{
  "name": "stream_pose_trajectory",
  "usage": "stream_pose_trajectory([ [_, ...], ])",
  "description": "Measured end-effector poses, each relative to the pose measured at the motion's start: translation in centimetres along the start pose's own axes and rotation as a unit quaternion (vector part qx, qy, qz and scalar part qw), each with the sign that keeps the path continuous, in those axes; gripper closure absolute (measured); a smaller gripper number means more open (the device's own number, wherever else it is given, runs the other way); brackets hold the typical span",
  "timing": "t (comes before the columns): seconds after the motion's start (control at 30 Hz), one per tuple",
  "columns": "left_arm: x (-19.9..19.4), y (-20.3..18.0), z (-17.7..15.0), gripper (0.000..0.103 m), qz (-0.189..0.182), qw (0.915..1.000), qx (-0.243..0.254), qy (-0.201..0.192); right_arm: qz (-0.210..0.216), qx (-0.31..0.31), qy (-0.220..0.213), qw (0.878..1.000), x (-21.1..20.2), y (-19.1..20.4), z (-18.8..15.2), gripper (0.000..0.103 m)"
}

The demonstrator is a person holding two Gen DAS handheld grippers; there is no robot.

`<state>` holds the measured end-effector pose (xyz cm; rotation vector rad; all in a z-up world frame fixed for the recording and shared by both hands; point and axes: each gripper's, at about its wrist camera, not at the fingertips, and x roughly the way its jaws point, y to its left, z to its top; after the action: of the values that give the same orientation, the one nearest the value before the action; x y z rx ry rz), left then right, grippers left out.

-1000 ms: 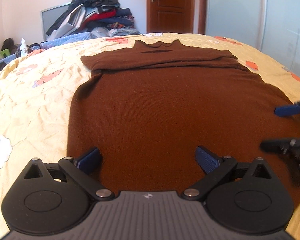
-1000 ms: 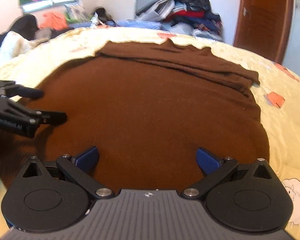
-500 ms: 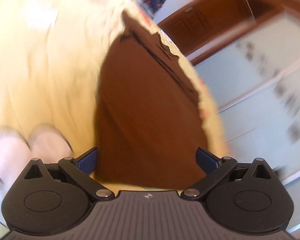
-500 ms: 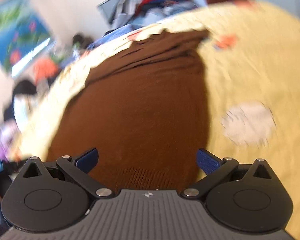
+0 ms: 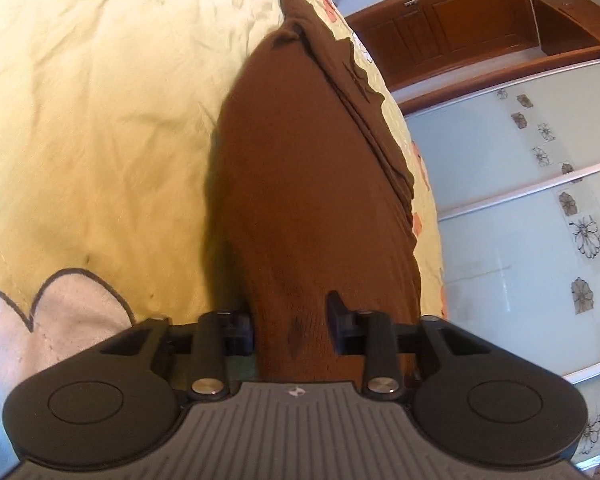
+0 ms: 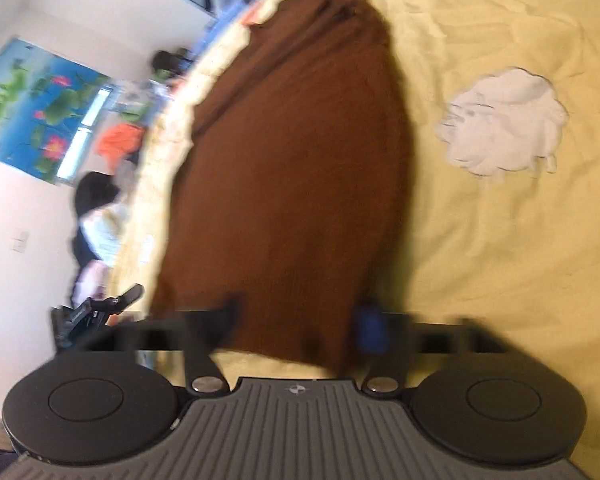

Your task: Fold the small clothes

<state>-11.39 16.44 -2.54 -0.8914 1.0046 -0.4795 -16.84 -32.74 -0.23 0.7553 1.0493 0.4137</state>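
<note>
A brown knit sweater [image 5: 316,184] lies flat on the yellow bedspread [image 5: 92,120], sleeves folded across its far end. My left gripper [image 5: 292,328] is rolled on its side at the sweater's near hem corner, and its jaws are shut on the hem fabric. In the right wrist view the same sweater [image 6: 296,184] fills the middle. My right gripper [image 6: 296,324] is also tilted, its jaws narrowed around the other hem corner; motion blur hides whether they pinch it. The left gripper [image 6: 96,312] shows small at the left edge.
The bedspread [image 6: 500,260] carries white sheep patches [image 6: 504,128] and orange prints. A wooden door [image 5: 452,36] and frosted wardrobe panels [image 5: 520,208] stand beyond the bed. Clothes piles and a lotus poster [image 6: 36,108] line the other wall.
Both grippers have rolled sideways and dropped to the sweater's hem. Their jaws have gone from wide open to closed in on the hem corners.
</note>
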Motion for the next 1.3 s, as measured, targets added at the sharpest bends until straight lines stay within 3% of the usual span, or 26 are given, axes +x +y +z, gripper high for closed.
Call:
stream_pose_trajectory([
  [0.13, -0.1, 0.5, -0.3, 0.071, -0.009, 0.9999, -0.007, 0.008, 0.022, 0.032, 0.008, 0.999, -0.2, -1.4, -0.2, 0.072],
  [0.2, 0.1, 0.8, -0.4, 0.070, -0.020, 0.9992, -0.016, 0.029, 0.047, 0.056, 0.007, 0.997, -0.2, -2.2, -0.2, 0.062],
  [0.3, 0.3, 1.0, -0.5, 0.061, -0.035, 0.9983, -0.021, 0.041, 0.102, 0.097, 0.001, 0.990, 0.0, -2.9, 0.1, 0.024],
  [0.5, 1.4, 1.2, 0.1, 0.061, -0.061, 0.9959, -0.045, 0.048, 0.134, 0.095, 0.019, 0.986, 1.6, -2.2, 1.5, 0.021],
  [0.57, 1.4, 1.3, 0.2, 0.061, -0.064, 0.9956, -0.047, 0.050, 0.139, 0.103, 0.021, 0.985, 1.9, -2.1, 1.9, 0.023],
  [0.63, 1.3, 1.2, 0.1, 0.066, -0.064, 0.9960, -0.040, 0.049, 0.137, 0.107, 0.021, 0.984, 1.6, -2.7, 1.9, 0.033],
  [0.67, 1.3, 1.1, 0.0, 0.071, -0.053, 0.9970, -0.027, 0.050, 0.125, 0.110, 0.021, 0.986, 1.7, -2.8, 1.8, 0.055],
  [0.7, 1.4, 0.8, -0.1, 0.090, -0.037, 0.9978, -0.008, 0.054, 0.106, 0.107, 0.027, 0.988, 1.9, -3.1, 1.6, 0.081],
  [0.73, 1.4, 0.6, -0.3, 0.097, -0.022, 0.9979, 0.007, 0.060, 0.089, 0.102, 0.034, 0.990, 1.9, -3.4, 1.2, 0.090],
  [0.87, 1.0, -0.1, -0.1, 0.097, -0.020, 0.9980, 0.028, 0.052, 0.096, 0.103, 0.015, 0.990, 1.6, -4.2, 0.4, 0.090],
  [1.03, 0.1, -2.3, 3.1, 0.097, -0.086, 0.9954, 0.039, 0.016, 0.130, 0.089, -0.012, 0.987, 0.8, -3.2, 2.0, 0.090],
  [1.13, 1.0, -3.3, 6.2, 0.097, -0.120, 0.9922, 0.033, -0.009, 0.152, 0.090, -0.033, 0.984, 0.8, -3.0, 4.6, 0.090],
  [1.3, 4.3, -6.3, 13.4, 0.097, -0.134, 0.9884, 0.055, -0.047, 0.183, 0.074, -0.081, 0.977, 1.3, -2.2, 11.6, 0.090],
])
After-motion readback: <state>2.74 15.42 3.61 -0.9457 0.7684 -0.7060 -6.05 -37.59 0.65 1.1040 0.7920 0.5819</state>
